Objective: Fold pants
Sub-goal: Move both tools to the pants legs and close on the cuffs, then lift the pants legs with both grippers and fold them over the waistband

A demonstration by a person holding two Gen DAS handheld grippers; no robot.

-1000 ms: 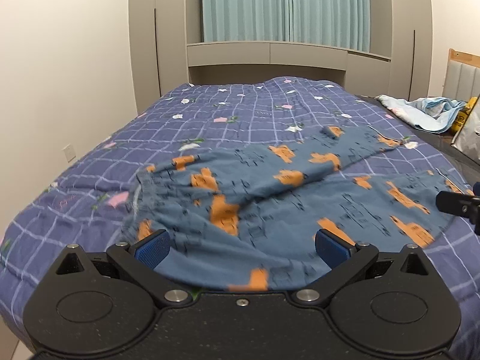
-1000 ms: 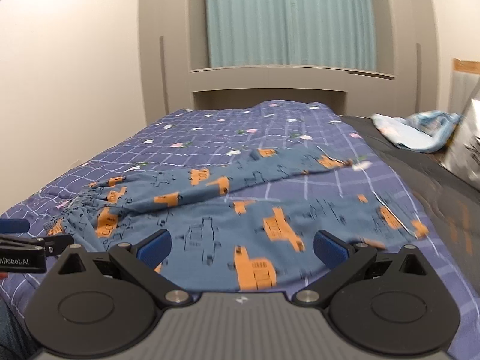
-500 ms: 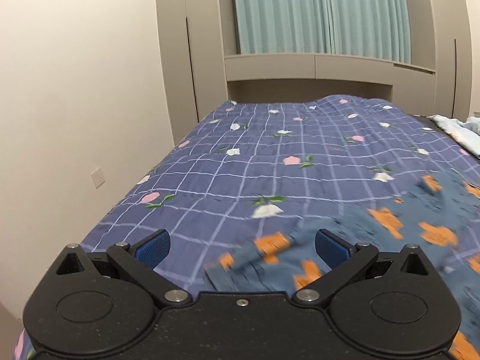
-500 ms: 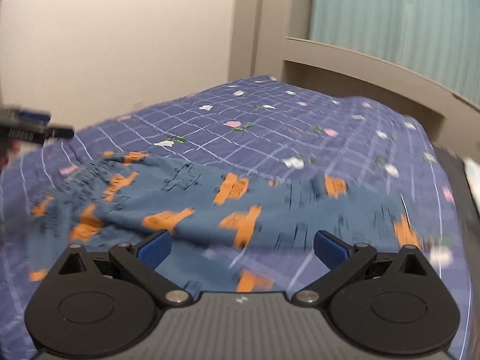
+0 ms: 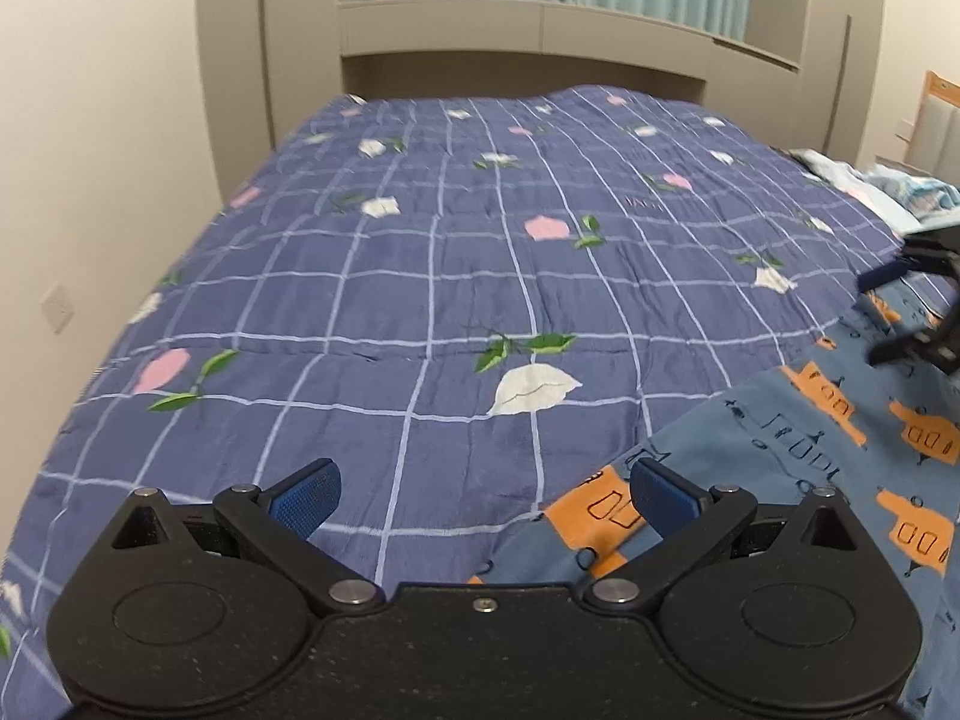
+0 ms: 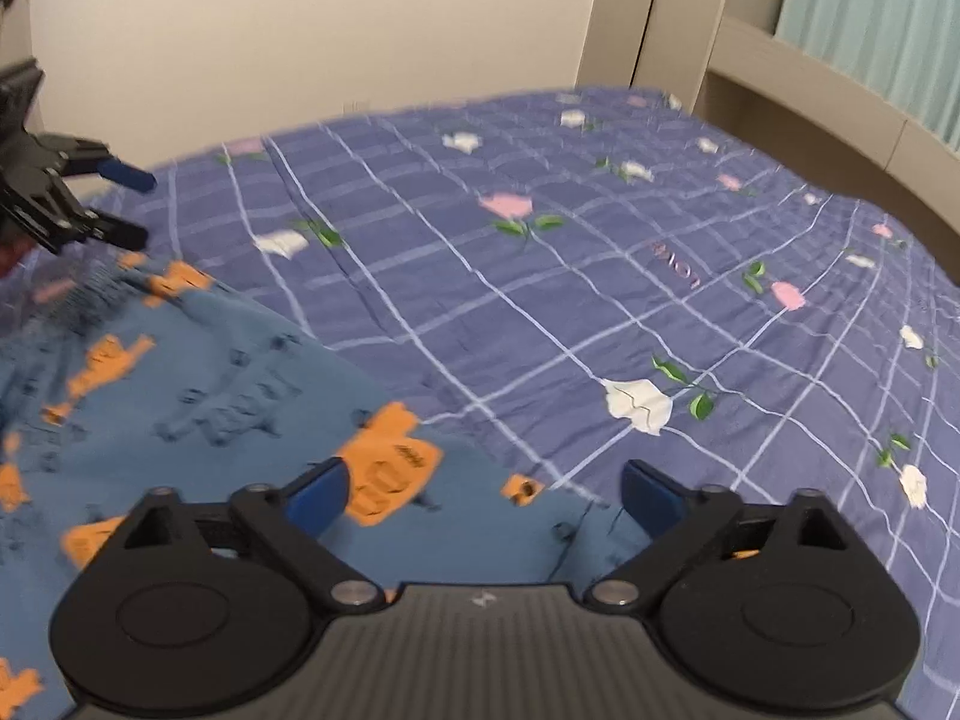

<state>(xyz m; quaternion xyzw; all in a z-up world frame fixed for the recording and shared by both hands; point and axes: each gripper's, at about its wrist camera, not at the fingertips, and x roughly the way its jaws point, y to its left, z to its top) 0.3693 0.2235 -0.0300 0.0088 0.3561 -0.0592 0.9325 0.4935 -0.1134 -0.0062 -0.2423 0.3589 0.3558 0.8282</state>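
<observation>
Looking at both wrist views, the pants (image 5: 798, 456) are lying spread on the bedspread (image 5: 456, 252), blue fabric with orange prints, and nothing's been folded yet as far as I can judge. The left gripper (image 5: 483, 495) hovers over the bed with its jaws spread wide and nothing between them; its right pad sits over an edge of the cloth while the left one is over bare quilt. The right gripper (image 6: 483, 492) is also wide apart and empty, hanging over another edge of the pants near where the fabric ends. Each gripper shows up in the other's camera too, jaws apart there as well. My guess is the step here is lining up to pinch two points along one edge, so to do it well I'd drop each tool until one finger slides under the hem, bite a decent bit of cloth rather than just the top layer, and keep both hands level so the fold line stays straight. Thin cotton like this probably bunches, so go slow and don't snag the quilt underneath. The right view is pretty blurry, so I can't tell which part of the pants it's over. Containers: none in sight, only some light blue cloth (image 5: 900, 192) heaped off the far side of the bed.
</observation>
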